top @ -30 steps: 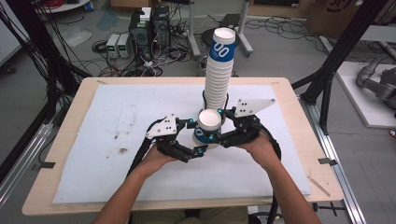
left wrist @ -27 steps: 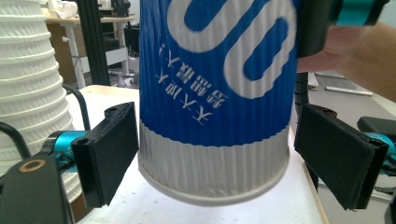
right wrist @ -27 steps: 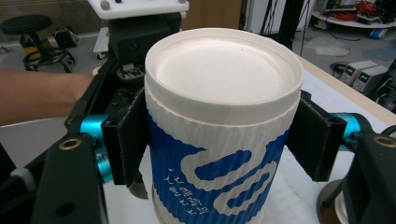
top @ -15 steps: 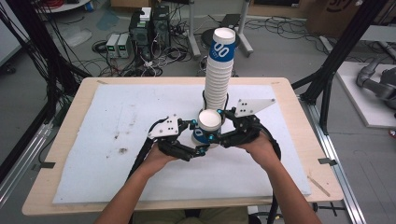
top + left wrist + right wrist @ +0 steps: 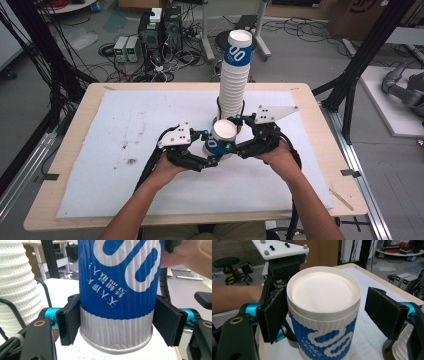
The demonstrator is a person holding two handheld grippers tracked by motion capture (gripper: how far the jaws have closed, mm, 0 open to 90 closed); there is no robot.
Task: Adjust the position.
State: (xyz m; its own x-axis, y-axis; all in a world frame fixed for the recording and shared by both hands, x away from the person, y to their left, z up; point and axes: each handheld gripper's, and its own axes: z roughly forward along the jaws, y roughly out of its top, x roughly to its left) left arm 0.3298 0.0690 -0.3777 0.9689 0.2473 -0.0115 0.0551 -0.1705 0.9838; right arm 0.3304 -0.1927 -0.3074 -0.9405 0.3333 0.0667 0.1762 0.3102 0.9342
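Near the bench [image 5: 75, 165] middle, the left gripper [image 5: 115, 327] has just closed on a blue-and-white ribbed paper cup [image 5: 220, 140]. The right gripper [image 5: 322, 312], jaws just spreading, straddles its rim without gripping. Hard squeezing could crush the thin wall.

Power supplies [image 5: 127, 48], stool [image 5: 228, 262]
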